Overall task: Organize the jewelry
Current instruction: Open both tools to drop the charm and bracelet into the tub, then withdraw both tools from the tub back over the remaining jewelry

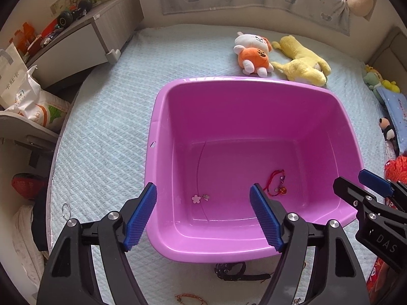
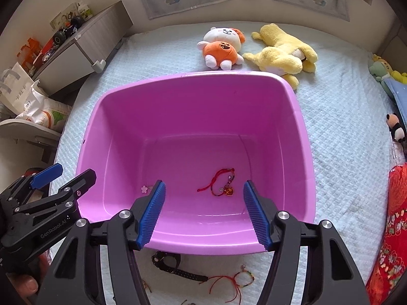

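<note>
While both grippers hang over the near rim of the purple tub (image 2: 195, 244), take stock before you reach again: nearest you, on the bed's quilted cover (image 2: 338, 137), lie the pieces not yet sorted, namely a black watch (image 2: 178, 267), a red-cord bracelet with coloured beads (image 2: 239, 279), and, in the left wrist view, a thin copper-toned chain (image 1: 189, 298) at the bottom edge and a small metal ring (image 1: 65, 209) off to the left. For the next pick, I judge the watch the easiest; come straight down on its strap, set the fingers across the narrow width, and close only once both pads flank it, since the soft cover may bunch. The cord bracelet calls for a pinch on the beaded loop, not the loose tails. Left gripper (image 1: 203, 218): fingers spread wide, nothing between them, touching nothing. Right gripper (image 2: 204, 213): fingers likewise spread, a little less wide, empty. Further in, on the tub floor, a red bracelet with a round charm (image 2: 221, 185) lies right of centre, and a small pink flower piece (image 1: 196, 198) lies to its left, the two well apart. Beyond the tub's far rim rest an orange-and-white plush (image 2: 221, 48) and a yellow plush (image 2: 282, 50), not part of the job; keep clear of them.
</note>
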{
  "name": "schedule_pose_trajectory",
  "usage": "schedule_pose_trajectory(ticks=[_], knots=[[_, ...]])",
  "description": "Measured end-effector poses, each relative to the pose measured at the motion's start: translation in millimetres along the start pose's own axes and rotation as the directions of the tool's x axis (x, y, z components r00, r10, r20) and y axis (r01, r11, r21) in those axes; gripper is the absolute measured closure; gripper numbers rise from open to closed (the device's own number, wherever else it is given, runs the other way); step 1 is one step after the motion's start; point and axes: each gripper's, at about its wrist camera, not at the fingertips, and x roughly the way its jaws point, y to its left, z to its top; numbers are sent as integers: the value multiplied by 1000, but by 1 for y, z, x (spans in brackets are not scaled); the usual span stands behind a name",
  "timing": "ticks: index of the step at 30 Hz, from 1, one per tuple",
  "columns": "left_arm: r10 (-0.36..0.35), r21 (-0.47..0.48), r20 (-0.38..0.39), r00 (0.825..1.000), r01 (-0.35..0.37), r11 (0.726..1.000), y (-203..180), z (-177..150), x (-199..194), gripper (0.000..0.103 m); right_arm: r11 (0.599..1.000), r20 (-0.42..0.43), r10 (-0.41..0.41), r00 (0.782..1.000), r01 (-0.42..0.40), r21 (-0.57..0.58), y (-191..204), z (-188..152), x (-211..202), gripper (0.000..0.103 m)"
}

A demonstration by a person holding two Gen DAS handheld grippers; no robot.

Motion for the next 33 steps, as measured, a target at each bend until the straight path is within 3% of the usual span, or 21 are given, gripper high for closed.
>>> schedule_pose_trajectory(ticks=[8,15,33], knots=[[8,9,11,1000,-8,1000,7,-19,-27,29,1000,10,-2,1000,1,11,0,-26,-26,42],[10,18,15,1000,-10,1000,15,-51,-56,28,999,9,-6,1000,6,38,-2,-69,-52,42],[14,90,20,1000,-16,996,46,-187,-126,26,993,12,-11,1000,10,121,3,-221,-114,42]])
